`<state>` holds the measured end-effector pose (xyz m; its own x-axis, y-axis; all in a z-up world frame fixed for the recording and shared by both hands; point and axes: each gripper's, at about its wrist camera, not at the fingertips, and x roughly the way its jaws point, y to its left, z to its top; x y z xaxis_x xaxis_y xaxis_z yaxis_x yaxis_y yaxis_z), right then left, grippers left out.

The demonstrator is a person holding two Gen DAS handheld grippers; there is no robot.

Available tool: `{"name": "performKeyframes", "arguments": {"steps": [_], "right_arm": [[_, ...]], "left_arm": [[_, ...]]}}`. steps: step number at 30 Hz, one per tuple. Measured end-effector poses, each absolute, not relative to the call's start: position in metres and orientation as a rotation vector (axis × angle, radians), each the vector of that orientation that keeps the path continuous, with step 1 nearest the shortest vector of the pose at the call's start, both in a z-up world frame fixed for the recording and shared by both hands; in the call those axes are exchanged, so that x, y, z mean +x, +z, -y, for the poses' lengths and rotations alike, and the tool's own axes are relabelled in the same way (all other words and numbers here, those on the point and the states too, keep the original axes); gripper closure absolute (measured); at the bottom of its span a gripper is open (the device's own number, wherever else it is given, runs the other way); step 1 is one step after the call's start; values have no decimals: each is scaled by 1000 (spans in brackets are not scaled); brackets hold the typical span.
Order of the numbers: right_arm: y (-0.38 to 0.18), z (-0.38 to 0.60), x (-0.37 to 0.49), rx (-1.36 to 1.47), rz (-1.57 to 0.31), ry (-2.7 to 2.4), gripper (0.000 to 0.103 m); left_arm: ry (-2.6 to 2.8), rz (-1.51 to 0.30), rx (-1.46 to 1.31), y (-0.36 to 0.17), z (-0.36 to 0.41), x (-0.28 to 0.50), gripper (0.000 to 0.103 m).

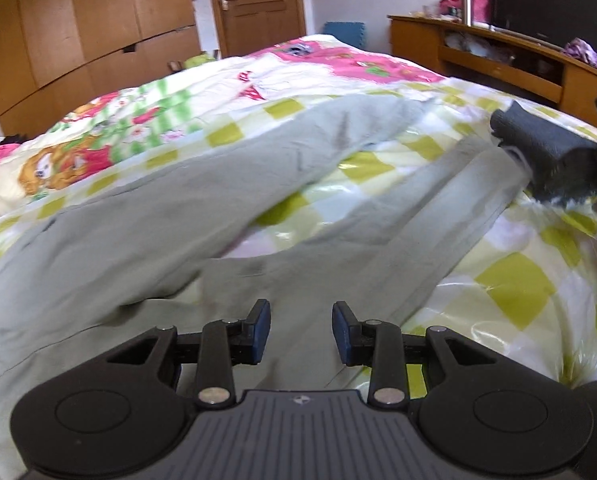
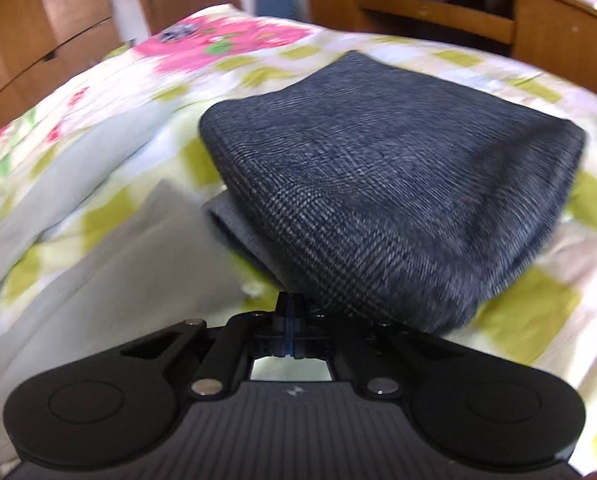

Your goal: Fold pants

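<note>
Left gripper (image 1: 301, 330): we find its jaws spread, empty, above the grey pants (image 1: 146, 216). Right gripper (image 2: 291, 312): jaws pressed together, tips against the folded dark pants (image 2: 378, 184) at frame centre.

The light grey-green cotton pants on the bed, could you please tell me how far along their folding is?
Done: a dark grey checked woven garment lies folded beside them. In hand: nothing; the left gripper hovers open over the light grey-green cotton pants, and the right gripper is shut. Left: both legs lie spread apart on the patterned bedspread, every fold.
</note>
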<state>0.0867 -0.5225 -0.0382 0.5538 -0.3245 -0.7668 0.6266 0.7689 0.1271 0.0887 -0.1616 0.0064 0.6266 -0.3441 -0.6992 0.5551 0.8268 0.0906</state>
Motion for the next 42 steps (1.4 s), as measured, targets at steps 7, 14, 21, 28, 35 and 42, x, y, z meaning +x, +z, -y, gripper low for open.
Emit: {"name": "performKeyframes", "arguments": {"steps": [7,14,21,28,35,42], "right_arm": [[-36,511,75,653,-744,-388,29],[-51,515,95,754,-668,-441,57],[-13,526,43,791,-598,-388,98],[-9,529,24,630,-694,-532,92],[3,507,8,488,-739,-631,69],[31,453,8,337,-717,-545,65]], "left_arm": [[-521,-774,299,-11,158,88,55],[-486,-778,287,-10,139,80,54],[-460,-753,268,-3,123,82,54],[-443,-756,284,-12,115,82,48],[-395,-774,317,-21,83,78,46],[-277,-757,341,-20,24,77,45]]}}
